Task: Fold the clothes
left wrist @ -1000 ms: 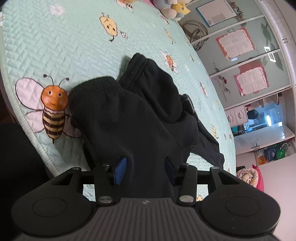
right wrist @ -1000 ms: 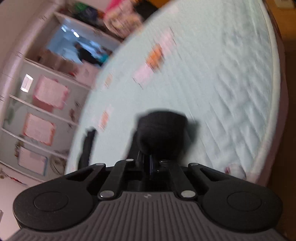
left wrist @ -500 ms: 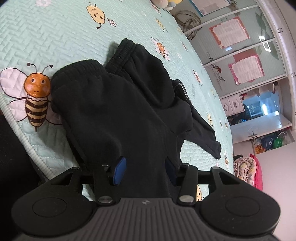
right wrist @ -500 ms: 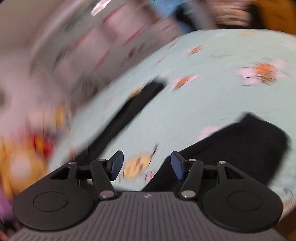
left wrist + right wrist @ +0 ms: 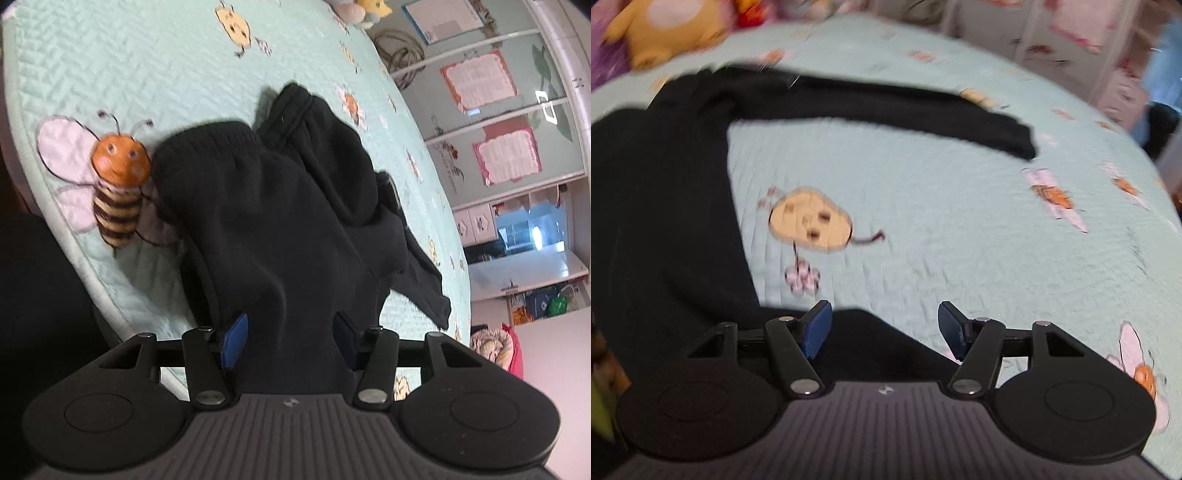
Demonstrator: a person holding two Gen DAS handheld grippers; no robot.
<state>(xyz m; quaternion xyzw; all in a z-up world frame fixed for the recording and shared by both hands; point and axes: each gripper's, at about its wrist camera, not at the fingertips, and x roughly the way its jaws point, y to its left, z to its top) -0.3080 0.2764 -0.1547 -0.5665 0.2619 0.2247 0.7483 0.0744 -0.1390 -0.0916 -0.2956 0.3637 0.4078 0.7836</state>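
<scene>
A black fleece garment (image 5: pixel 280 221) with ribbed cuffs lies crumpled on a mint-green quilted bedspread (image 5: pixel 147 62) printed with cartoon bees. One thick cuffed part rests beside a large orange-headed bee print (image 5: pixel 118 184) near the bedspread's edge. The left gripper (image 5: pixel 290 341) hangs over the garment's near fold; its jaws are opening, blue pads spread, with black cloth lying between them, though whether the pads touch it is hard to tell. The right gripper (image 5: pixel 884 328) is over the bedspread with its jaws opening too, and only a dark fold and bare quilt between the pads, nothing clamped. In its blurred view a long black sleeve (image 5: pixel 886 107) stretches across the quilt, beyond a pale yellow round cartoon face (image 5: pixel 810 219).
</scene>
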